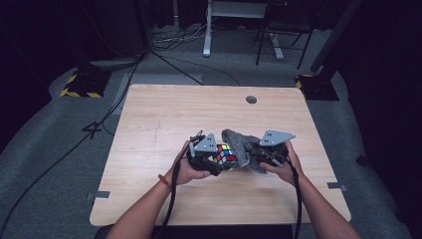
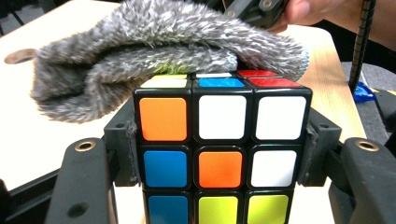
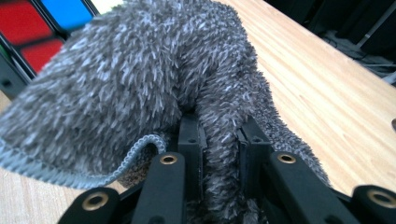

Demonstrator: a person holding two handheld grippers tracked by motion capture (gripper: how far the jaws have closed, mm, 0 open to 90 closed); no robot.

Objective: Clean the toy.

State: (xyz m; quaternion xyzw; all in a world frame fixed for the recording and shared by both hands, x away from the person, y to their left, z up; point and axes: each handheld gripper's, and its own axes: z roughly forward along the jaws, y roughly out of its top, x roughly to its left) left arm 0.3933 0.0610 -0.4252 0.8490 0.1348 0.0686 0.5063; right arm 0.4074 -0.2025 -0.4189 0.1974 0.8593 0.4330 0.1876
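Observation:
A Rubik's cube with mixed colours sits clamped between the jaws of my left gripper; in the left gripper view the cube fills the space between both pads. A fuzzy grey cloth lies against the cube's far side and top edge. My right gripper is shut on a fold of that cloth, which bunches up between its jaws. In the left gripper view the cloth drapes over the cube's top. Both grippers are held low over the wooden table.
The table has a round cable hole near its far edge. Cables trail from both grippers toward the near edge. Beyond the table stand a white desk leg, a chair base and yellow-black striped stand feet.

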